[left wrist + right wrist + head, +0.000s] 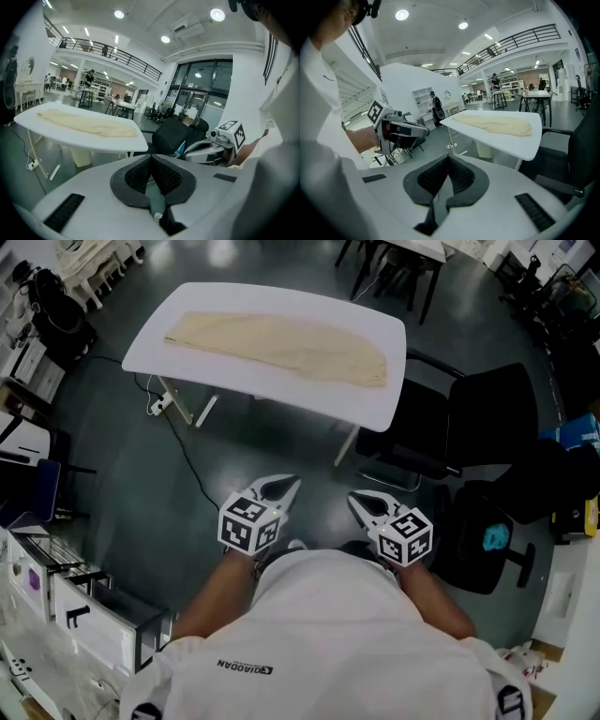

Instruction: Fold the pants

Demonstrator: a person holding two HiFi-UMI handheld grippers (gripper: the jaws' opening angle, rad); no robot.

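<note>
One pair of cream pants (281, 345) is laid flat on one white worktop (309, 393). Two claws are held side by side, well short of it: left claw (289, 486) and right claw (358, 502), both clenched, nothing gripped.

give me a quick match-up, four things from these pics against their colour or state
1 pants
2 table
3 chair
4 left gripper

a black, beside the table
b shut, empty
c cream, lying flat on the table
d white top

Pairs: 1-c, 2-d, 3-a, 4-b
</note>
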